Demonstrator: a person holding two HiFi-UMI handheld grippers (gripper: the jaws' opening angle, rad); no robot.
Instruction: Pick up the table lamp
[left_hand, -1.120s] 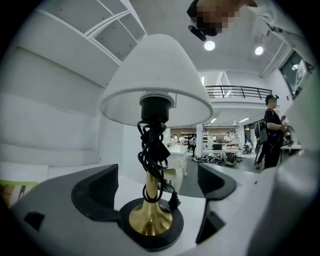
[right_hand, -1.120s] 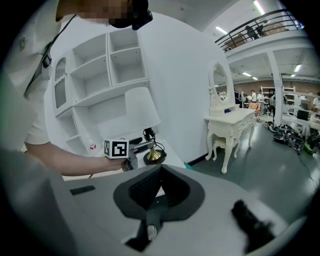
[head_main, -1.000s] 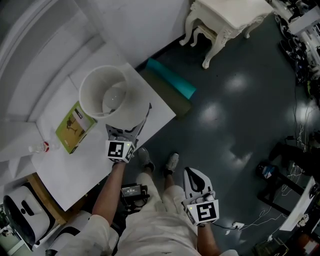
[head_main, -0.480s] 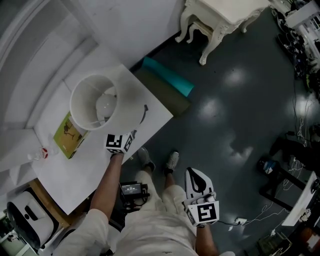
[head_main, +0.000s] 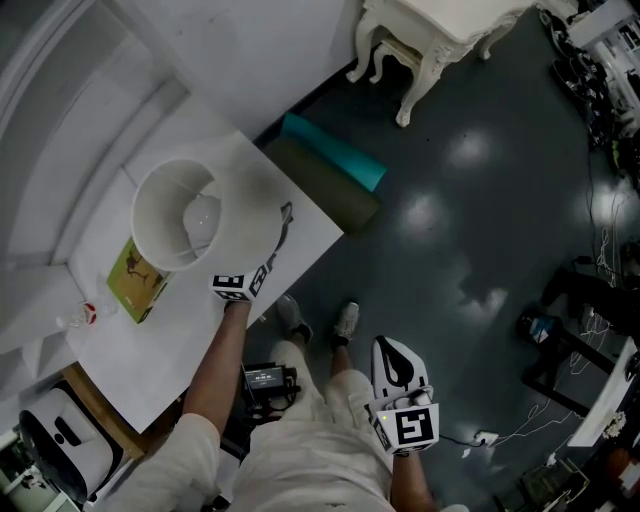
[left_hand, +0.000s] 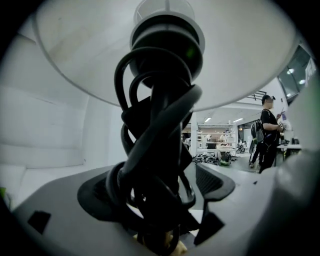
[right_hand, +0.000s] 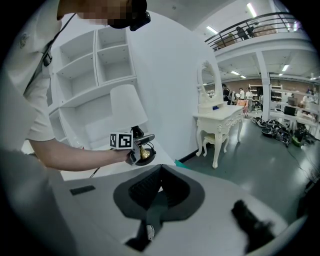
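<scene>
Head view, left gripper (head_main: 270, 255) clasping table lamp (left_hand: 160, 125); smooth round white shade (head_main: 165, 215)

I count 1 table lamp (head_main: 190, 215), with 1 bulb (head_main: 200, 212) showing down inside its shade; 2 grippers, the left gripper (left_hand: 157, 192) and the right gripper (right_hand: 159, 185), each carrying 1 marker cube; 2 tables, 1 plain white table (head_main: 170, 340) and 1 carved white side table (head_main: 440, 25); on the plain one, 1 green book (head_main: 138, 275), and near it 1 small bottle (head_main: 82, 316) with a red cap; on the dark floor, 2 rolled mats side by side, 1 teal mat (head_main: 335, 155) and 1 olive mat (head_main: 325, 188); 2 shoes (head_main: 290, 318); 1 black device (head_main: 265, 380); 1 bystander (left_hand: 267, 131) far back in the hall.
</scene>
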